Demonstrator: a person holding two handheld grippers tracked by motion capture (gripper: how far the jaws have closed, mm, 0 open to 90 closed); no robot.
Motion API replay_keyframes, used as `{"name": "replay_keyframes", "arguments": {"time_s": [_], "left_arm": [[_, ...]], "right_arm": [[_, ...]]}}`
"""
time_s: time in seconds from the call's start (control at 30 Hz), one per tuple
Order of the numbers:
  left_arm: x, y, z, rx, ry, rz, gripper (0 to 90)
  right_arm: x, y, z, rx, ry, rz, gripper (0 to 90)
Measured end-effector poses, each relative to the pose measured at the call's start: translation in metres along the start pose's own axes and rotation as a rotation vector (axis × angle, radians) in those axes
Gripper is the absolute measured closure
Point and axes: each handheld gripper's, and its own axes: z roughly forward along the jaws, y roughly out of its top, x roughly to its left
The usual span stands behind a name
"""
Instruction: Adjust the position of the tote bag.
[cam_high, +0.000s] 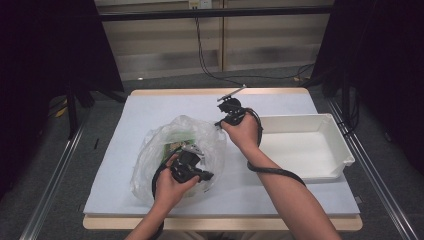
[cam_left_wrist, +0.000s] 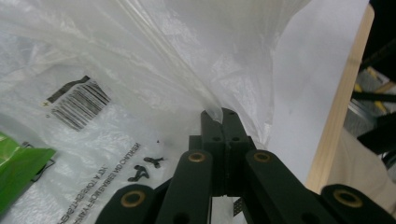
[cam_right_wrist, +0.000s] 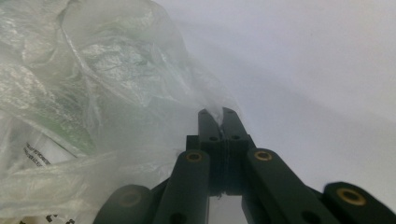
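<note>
Fingers (cam_left_wrist: 232, 122) on bag (cam_high: 150, 150) — white table (cam_high: 300, 197).

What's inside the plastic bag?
Inside the bag is something green, maybe a packet, showing through the clear plastic. The crumpled folds hide the rest. Both grippers, left and right, pinch the bag's edge.

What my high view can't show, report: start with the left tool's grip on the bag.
Observer: The left tool is shut, pinching a fold of the plastic bag at its tips.
Operator: Now the right tool.
Observer: The right tool is shut as well, with bag film nipped between its tips.
Operator: Give me any markings on the bag.
Observer: A black barcode is printed on the film, not far from a green packet inside.
</note>
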Motion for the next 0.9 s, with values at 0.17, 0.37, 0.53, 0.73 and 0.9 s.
{"name": "replay_keyframes", "arguments": {"time_s": [0.17,0.37,0.53,0.73,0.9], "left_arm": [[0.004,-0.005,0.001,-0.005,-0.012,-0.006,90.0],[0.013,-0.01,-0.001,-0.012,-0.005,-0.047,90.0],[0.014,-0.01,-0.003,-0.011,0.013,-0.039,90.0],[0.014,-0.009,-0.003,-0.024,0.016,-0.043,90.0],[0.016,-0.009,-0.003,-0.022,0.023,-0.041,90.0]], "right_arm": [[-0.008,-0.004,0.008,0.04,-0.027,0.0,89.4],[-0.016,-0.011,0.008,0.012,-0.007,0.004,89.1],[-0.013,-0.013,-0.003,-0.024,0.01,-0.003,81.0],[0.0,-0.008,-0.018,-0.09,0.011,-0.055,53.4],[0.013,-0.002,-0.025,-0.114,0.024,-0.119,36.7]]}}
